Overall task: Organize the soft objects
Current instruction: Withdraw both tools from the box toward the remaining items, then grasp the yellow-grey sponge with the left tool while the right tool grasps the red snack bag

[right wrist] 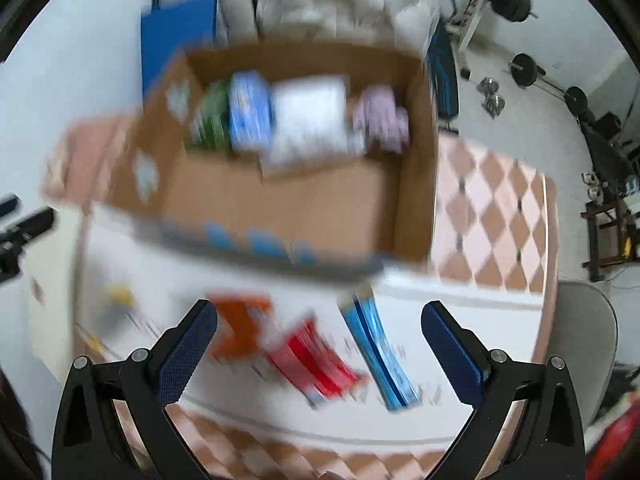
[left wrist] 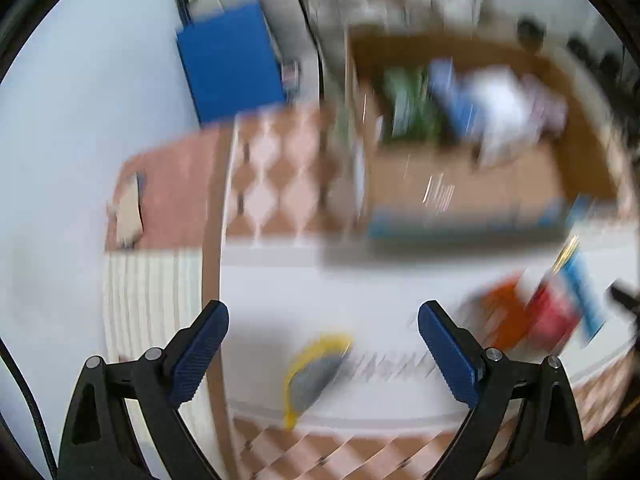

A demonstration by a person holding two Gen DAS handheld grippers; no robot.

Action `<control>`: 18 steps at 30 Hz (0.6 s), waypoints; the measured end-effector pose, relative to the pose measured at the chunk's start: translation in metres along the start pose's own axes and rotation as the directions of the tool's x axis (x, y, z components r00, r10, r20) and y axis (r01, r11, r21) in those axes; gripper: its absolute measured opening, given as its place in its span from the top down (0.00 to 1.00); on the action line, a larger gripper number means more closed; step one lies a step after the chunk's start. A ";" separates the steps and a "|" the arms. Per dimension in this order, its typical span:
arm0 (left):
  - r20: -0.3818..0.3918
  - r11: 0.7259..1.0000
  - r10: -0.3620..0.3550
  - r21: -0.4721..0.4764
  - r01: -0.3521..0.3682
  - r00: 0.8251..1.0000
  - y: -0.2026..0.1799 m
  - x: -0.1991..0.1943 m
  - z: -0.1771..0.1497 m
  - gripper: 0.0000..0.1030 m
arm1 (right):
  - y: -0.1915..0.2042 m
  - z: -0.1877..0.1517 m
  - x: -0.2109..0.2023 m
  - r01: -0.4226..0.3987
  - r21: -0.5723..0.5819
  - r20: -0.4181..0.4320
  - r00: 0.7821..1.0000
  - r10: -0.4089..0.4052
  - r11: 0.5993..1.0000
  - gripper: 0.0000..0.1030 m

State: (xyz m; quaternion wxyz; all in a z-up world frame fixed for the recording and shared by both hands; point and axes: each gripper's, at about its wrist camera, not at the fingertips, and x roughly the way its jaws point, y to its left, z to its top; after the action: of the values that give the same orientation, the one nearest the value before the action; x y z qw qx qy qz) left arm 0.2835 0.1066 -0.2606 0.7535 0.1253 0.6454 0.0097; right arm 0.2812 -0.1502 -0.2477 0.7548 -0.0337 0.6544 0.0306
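Both views are motion-blurred. An open cardboard box point(right wrist: 288, 204) stands on a white table and holds green, blue, white and lilac soft packs point(right wrist: 308, 120); it also shows in the left wrist view point(left wrist: 460, 184). An orange pack point(right wrist: 240, 328), a red pack point(right wrist: 316, 360) and a blue pack point(right wrist: 380, 356) lie on the table in front of the box. My right gripper point(right wrist: 320, 320) is open and empty above them. My left gripper point(left wrist: 324, 320) is open and empty above a yellow-and-grey item point(left wrist: 316, 372). The orange and red packs point(left wrist: 536, 312) show at its right.
The white table point(right wrist: 460, 296) stands on a pink and brown diamond-pattern mat point(right wrist: 492, 208). A blue flat panel point(left wrist: 232, 64) leans at the back left. A white fluffy heap point(right wrist: 340, 0) lies behind the box. Weights and a bench point(right wrist: 520, 68) stand at the right.
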 end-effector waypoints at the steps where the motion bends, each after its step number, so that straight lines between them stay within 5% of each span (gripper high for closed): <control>1: -0.049 1.000 0.010 0.018 -0.010 0.999 0.000 0.021 -0.014 0.06 | 0.001 -0.013 0.016 0.022 -0.031 -0.041 0.999 -0.023 0.999 0.00; 5: -0.166 0.998 0.040 0.051 -0.032 0.985 0.005 0.086 -0.049 0.06 | -0.001 -0.051 0.073 0.028 -0.093 -0.176 0.983 -0.044 0.995 0.00; 8: -0.234 0.999 0.019 0.046 -0.008 0.972 0.008 0.119 -0.062 0.06 | -0.001 -0.060 0.099 -0.017 -0.090 -0.201 0.980 -0.002 0.996 0.00; 15: -0.296 0.996 -0.013 0.085 0.040 0.955 0.003 0.155 -0.066 0.06 | 0.008 -0.068 0.143 -0.040 -0.104 -0.268 0.963 0.011 0.994 0.02; 18: -0.307 0.996 -0.034 0.071 0.059 0.951 0.002 0.159 -0.063 0.18 | 0.008 -0.073 0.158 -0.050 -0.071 -0.302 0.953 0.026 0.996 0.13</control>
State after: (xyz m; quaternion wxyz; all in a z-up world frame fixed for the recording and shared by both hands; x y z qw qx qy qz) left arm 0.2487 0.1482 -0.4233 0.6392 0.1367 0.7566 -0.0143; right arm 0.2312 -0.1485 -0.4141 0.6440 -0.0546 0.7603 0.0649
